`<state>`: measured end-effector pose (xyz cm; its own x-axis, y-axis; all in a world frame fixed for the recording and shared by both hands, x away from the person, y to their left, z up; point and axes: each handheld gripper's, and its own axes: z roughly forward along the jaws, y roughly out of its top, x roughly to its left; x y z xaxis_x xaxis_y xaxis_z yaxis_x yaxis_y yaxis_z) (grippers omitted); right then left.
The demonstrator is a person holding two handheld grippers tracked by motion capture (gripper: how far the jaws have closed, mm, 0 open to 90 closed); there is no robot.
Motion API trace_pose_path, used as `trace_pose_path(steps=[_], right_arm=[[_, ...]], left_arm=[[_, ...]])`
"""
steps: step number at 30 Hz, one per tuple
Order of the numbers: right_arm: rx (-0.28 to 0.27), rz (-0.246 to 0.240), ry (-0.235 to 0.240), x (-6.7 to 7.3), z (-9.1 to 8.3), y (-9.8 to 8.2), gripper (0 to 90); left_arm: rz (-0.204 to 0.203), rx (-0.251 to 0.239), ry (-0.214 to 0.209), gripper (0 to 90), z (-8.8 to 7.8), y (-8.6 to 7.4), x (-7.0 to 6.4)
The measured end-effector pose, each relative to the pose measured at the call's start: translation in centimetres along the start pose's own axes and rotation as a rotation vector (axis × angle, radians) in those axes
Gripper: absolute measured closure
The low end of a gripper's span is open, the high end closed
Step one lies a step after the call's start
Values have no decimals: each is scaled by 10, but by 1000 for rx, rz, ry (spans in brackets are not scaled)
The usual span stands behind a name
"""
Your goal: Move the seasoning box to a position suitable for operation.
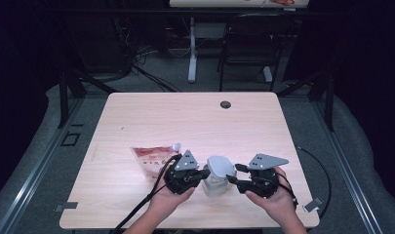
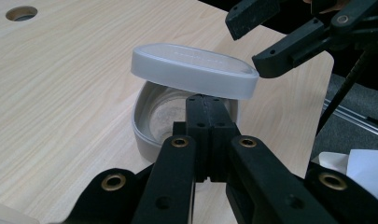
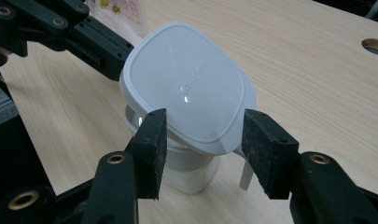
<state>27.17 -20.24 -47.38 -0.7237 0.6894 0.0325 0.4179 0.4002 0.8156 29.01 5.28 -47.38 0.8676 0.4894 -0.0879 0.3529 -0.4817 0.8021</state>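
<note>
Container [image 1: 215, 184] first: it stands near the front edge of the table [image 1: 185, 117], right between my two grippers, with its white lid [image 3: 189, 86] flipped up and tilted over the open mouth. My left gripper [image 2: 206, 109] has its jaws pressed together on the rim at the near wall, one tip reaching inside the tub, so that side is pinned. My right gripper [image 3: 203, 140] stands wide open, pads either side of the lid's front edge but not pressing on it. Trouble, as I judge it: nothing holds that lid, so it could drop shut or get knocked by my right pads if I drift. A tug from my left hand could tip the light tub over. A red snack pouch [image 1: 153, 158] lies just beyond my left hand, close enough to snag.
</note>
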Motion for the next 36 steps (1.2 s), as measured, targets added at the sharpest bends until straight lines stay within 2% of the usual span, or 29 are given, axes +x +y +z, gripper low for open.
trace_pose_path(steps=[10,15,16,20,27,36], right_arm=[[10,12,1,-5,-2,-9,505],[17,1,5,-3,-1,-11,509],[37,-11,-3,-2,1,-12,508],[54,-12,-16,0,6,-14,509],[37,-2,-34,1,12,-16,509],[19,-26,-43,4,13,-13,514]], left_arm=[[13,-6,-9,900,0,4,-2],[17,-11,-12,900,1,7,-3],[23,-7,-14,900,0,8,-3],[23,-17,-14,900,0,9,-4],[23,-17,-11,900,-1,9,-4],[24,-14,0,900,-6,4,-3]])
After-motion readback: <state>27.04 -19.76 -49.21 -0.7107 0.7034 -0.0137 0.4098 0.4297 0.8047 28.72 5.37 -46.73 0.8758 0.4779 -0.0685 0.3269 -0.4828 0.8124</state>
